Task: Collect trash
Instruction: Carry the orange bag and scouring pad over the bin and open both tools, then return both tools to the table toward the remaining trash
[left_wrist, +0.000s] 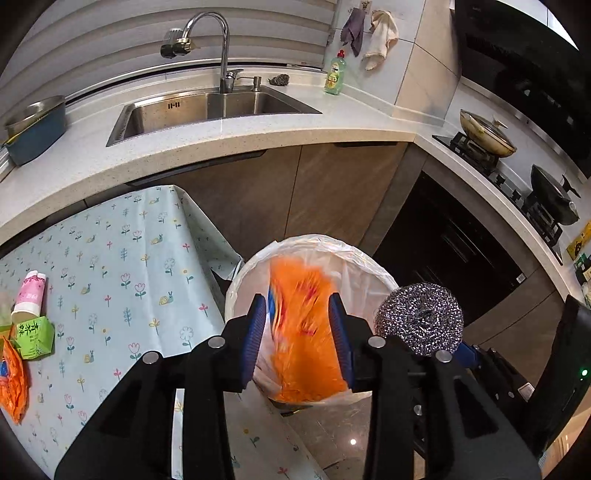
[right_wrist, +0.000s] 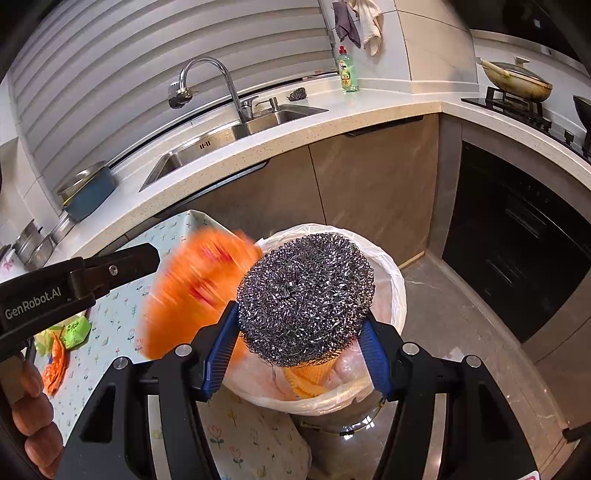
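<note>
Kitchen cabinets with brown wood-grain doors run behind you under a pale speckled stone counter (left_wrist: 258, 133), which carries a stainless steel sink (left_wrist: 207, 107) with a curved chrome tap (left_wrist: 218, 40). At far left in your left wrist view sits the low bench (left_wrist: 122, 280), draped in a pale blue cloth printed with small flowers and snails. On its left edge lie a pink-and-white paper cup (left_wrist: 29, 293) on its side, a small green carton (left_wrist: 35, 336) and a crumpled orange plastic wrapper (left_wrist: 13, 380).

Moving right, your left tongs (left_wrist: 298, 338) hang over the round bin lined with a thin translucent white bag (left_wrist: 332, 254). Their ribbed blue pads stand apart, and between them shows a motion-blurred orange plastic bag (left_wrist: 306, 332) over the bin mouth; whether the pads touch it you cannot tell from the blur. From your right wrist view the same orange bag (right_wrist: 192, 295) is smeared beside the bin's left rim (right_wrist: 391, 280).

Further right, your right tongs (right_wrist: 301, 354) are clamped on a round, coiled steel-wire scouring ball (right_wrist: 306, 299), shiny and springy, held just above the bin's opening. More orange and clear plastic already lies inside the liner.

Grey polished floor tiles (right_wrist: 461, 332) spread to the right, with a black oven front (right_wrist: 517, 240) and a lidded pan on the hob (right_wrist: 517, 79) beyond.
</note>
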